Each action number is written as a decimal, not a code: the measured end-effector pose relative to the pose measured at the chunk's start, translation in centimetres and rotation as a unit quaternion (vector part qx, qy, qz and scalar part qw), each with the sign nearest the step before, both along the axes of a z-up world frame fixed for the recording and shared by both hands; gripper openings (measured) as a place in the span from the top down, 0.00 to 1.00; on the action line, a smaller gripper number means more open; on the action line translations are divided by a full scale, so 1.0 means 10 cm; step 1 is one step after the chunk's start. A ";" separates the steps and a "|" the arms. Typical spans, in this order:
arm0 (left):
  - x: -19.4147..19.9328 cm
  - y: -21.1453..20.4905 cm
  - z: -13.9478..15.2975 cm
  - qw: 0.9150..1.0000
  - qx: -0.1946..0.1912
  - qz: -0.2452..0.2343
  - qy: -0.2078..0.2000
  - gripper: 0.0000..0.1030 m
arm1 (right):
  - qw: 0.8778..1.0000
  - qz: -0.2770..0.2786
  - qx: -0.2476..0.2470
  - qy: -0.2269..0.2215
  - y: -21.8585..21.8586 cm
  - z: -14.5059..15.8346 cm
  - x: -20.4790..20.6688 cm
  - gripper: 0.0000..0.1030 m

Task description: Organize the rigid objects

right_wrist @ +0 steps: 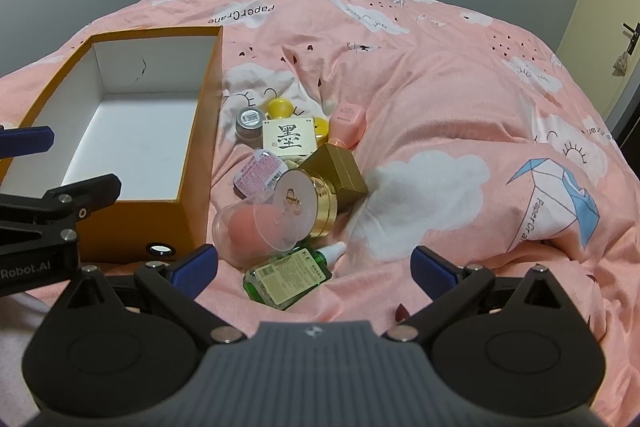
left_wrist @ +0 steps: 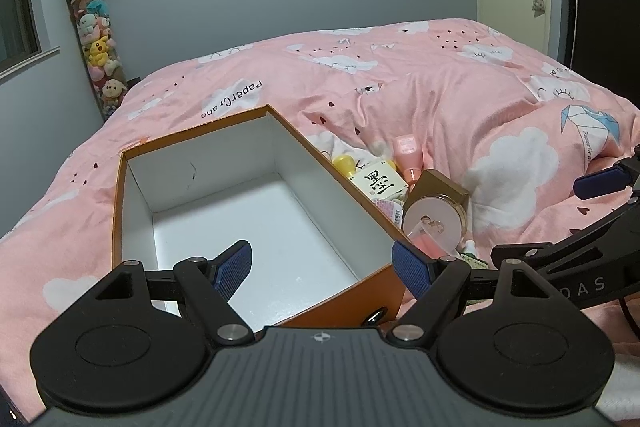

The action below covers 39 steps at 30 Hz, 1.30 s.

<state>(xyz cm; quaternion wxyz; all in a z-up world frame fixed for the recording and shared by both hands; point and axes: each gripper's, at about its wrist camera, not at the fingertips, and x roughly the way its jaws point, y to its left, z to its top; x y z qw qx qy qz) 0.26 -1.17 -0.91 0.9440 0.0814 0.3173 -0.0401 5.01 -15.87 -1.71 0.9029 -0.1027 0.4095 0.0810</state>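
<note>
Blue-padded fingers of the right gripper (right_wrist: 314, 267) stand spread wide and empty, hovering just above a green transparent plastic bottle with a white cap and paper label (right_wrist: 290, 277), which lies on its side at the near edge of a small heap of toiletries. Behind the bottle, a clear plastic egg-shaped case holding a pink makeup sponge (right_wrist: 256, 231) leans against a round gold jar with a pale pink lid (right_wrist: 310, 207), and a gold cardboard cube box (right_wrist: 340, 173) sits touching the jar's far side. Further back lie a cream square box printed with a black Chinese character (right_wrist: 290, 143), a pink squat bottle (right_wrist: 350, 121), yellow round capsules (right_wrist: 280, 108), a small grey-lidded jar (right_wrist: 249, 123) and a pink-labelled sealed cup (right_wrist: 258, 177).

The left gripper (left_wrist: 322, 265) is likewise open and holding nothing, poised over the near corner of the orange cardboard box with a white interior (left_wrist: 116, 187), which stands just beside the heap with nothing inside.

All rest on a soft pink quilt printed with white clouds (right_wrist: 440, 107), so items may roll or sink when nudged. The bottle looks light, stiff and smooth, best pinched across its flat labelled body; the clear case seems thin and easily popped open, the jar heavier and slippery.
</note>
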 end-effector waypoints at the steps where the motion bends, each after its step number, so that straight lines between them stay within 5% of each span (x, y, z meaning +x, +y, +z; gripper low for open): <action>1: 0.00 0.00 0.00 1.000 0.000 0.000 0.000 0.09 | 1.000 0.000 0.001 0.001 0.00 0.00 0.00 0.02; 39: -0.02 -0.02 -0.03 1.000 -0.001 -0.001 0.005 0.09 | 1.000 -0.002 0.000 0.009 0.01 -0.03 0.01 0.02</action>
